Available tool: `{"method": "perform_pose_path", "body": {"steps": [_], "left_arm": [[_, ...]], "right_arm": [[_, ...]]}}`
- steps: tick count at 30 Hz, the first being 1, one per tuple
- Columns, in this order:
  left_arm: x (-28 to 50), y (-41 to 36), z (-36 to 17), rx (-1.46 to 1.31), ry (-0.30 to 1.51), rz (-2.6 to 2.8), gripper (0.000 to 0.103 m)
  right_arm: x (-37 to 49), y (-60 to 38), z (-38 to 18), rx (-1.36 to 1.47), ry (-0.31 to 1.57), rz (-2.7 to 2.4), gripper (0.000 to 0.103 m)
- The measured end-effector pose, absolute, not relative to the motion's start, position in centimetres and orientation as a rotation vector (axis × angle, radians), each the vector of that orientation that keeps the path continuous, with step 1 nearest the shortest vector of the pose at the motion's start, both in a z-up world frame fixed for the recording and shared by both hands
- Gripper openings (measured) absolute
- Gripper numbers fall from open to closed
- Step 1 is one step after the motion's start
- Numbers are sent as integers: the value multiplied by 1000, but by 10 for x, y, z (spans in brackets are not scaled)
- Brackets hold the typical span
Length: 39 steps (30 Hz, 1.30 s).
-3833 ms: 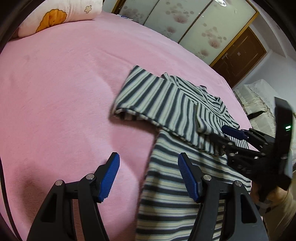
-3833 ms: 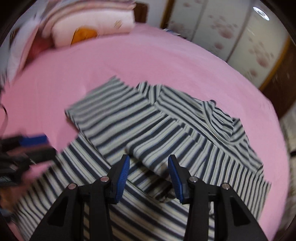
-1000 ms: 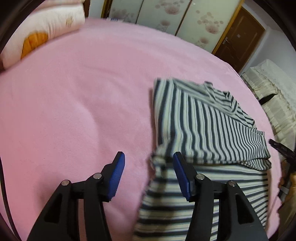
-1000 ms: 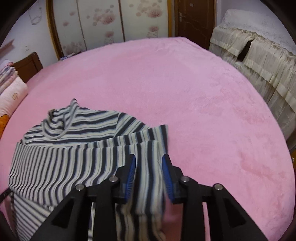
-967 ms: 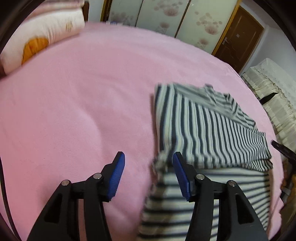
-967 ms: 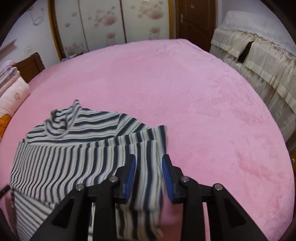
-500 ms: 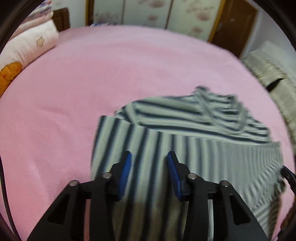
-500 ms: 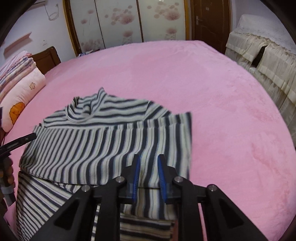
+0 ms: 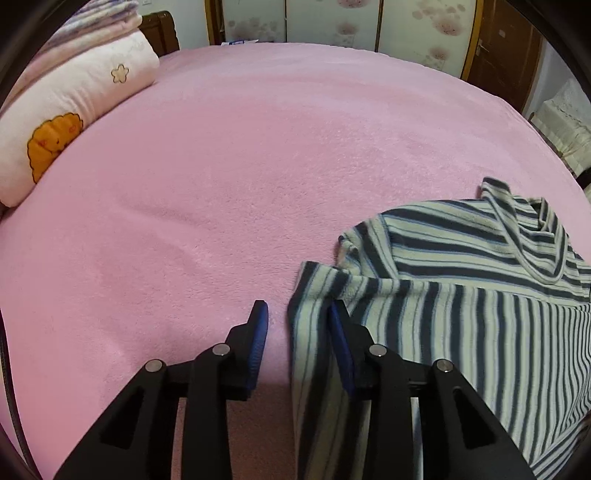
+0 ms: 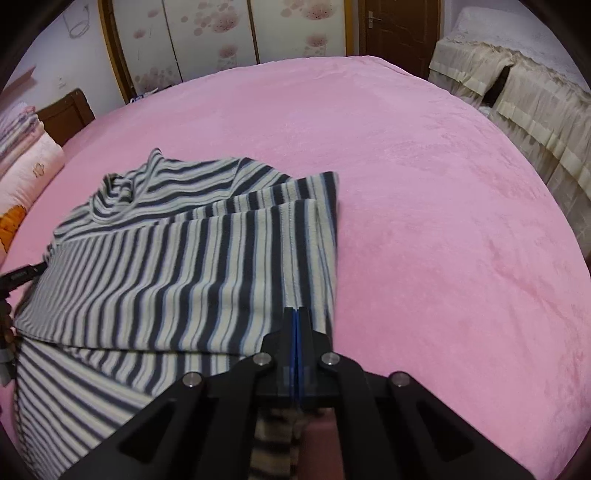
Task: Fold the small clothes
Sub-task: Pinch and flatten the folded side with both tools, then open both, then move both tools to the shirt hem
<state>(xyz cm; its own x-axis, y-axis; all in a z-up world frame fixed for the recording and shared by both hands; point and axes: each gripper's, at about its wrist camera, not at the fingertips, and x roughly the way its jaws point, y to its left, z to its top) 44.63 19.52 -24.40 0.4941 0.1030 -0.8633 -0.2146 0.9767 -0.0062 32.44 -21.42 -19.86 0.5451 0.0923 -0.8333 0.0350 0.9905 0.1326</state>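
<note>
A small navy and cream striped top [image 9: 461, 306] lies on the pink bed cover [image 9: 258, 166], with its sleeves folded across the body. In the left wrist view my left gripper [image 9: 297, 326] is open, its jaws astride the top's left edge near a sleeve cuff. In the right wrist view the top [image 10: 177, 266] spreads to the left. My right gripper [image 10: 296, 314] is shut, with its tips over the top's right side. Whether cloth is pinched between the pads is not visible. The left gripper's tip [image 10: 22, 275] shows at the far left.
A pink pillow with an orange cartoon print [image 9: 66, 114] and folded bedding lie at the bed's left head end. Wardrobe doors [image 10: 207, 40] and a brown door [image 10: 399, 26] stand behind. A cream skirted bed [image 10: 535, 107] stands to the right.
My right gripper has closed fully over the top's right side. My left gripper has shifted left, from over the striped cloth to its left edge, and remains open.
</note>
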Motion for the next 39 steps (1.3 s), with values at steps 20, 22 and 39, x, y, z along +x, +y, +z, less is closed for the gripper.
{"method": "perform_pose_path", "body": {"steps": [20,22,39], "left_arm": [[232,141,-62,-90,827,-22,93],[210,139,-49,-98,818,-39,93],[85,133,-13,-72,747,-85,98]], "right_arm": [[178,-198,-65,217,854,182,3],[166,-193,-57,216,847,189,3],[69,-151,-6,155,759,236,19]]}}
